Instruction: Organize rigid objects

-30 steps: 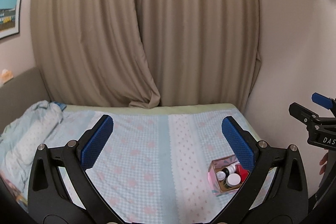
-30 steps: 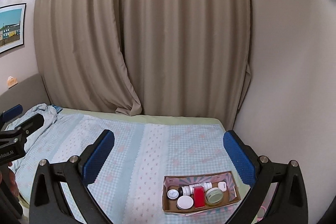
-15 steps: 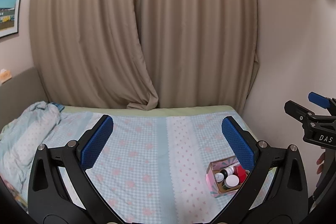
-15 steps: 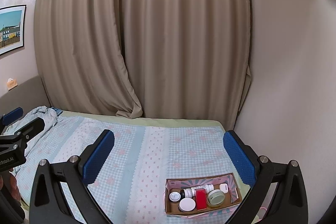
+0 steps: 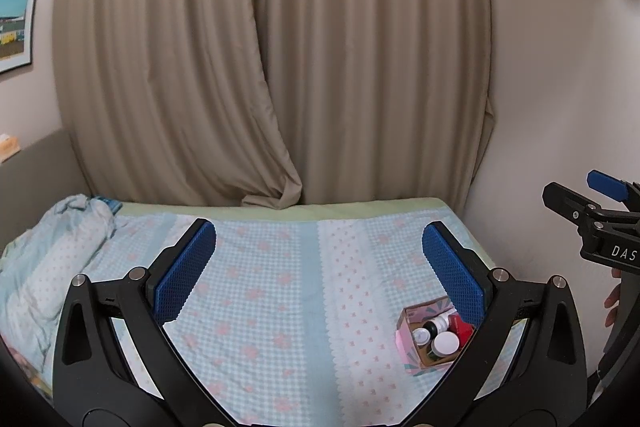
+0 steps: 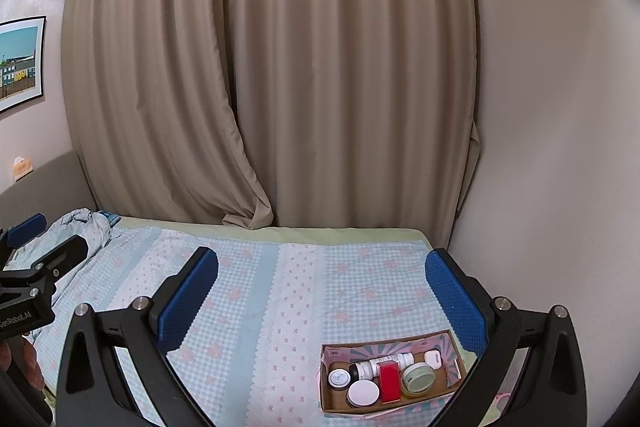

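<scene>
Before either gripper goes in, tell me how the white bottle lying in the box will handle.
The white bottle lies on its side, so it will probably roll if nudged. It looks like smooth plastic, likely light and slippery. The red box and cardboard box wall crowd it, limiting finger room.

The bed sheet is pale blue gingham with pink flowers, crossed by plain light-blue and white pink-dotted bands; its far edge is pale green. The curtains are plain beige. The cardboard box is brown, lined with a pink and teal sunburst print. Inside sit a red block, a white-lidded jar, a pale green tin and a white bottle with a black cap. Both the left gripper and the right gripper are black with blue textured pads.
</scene>
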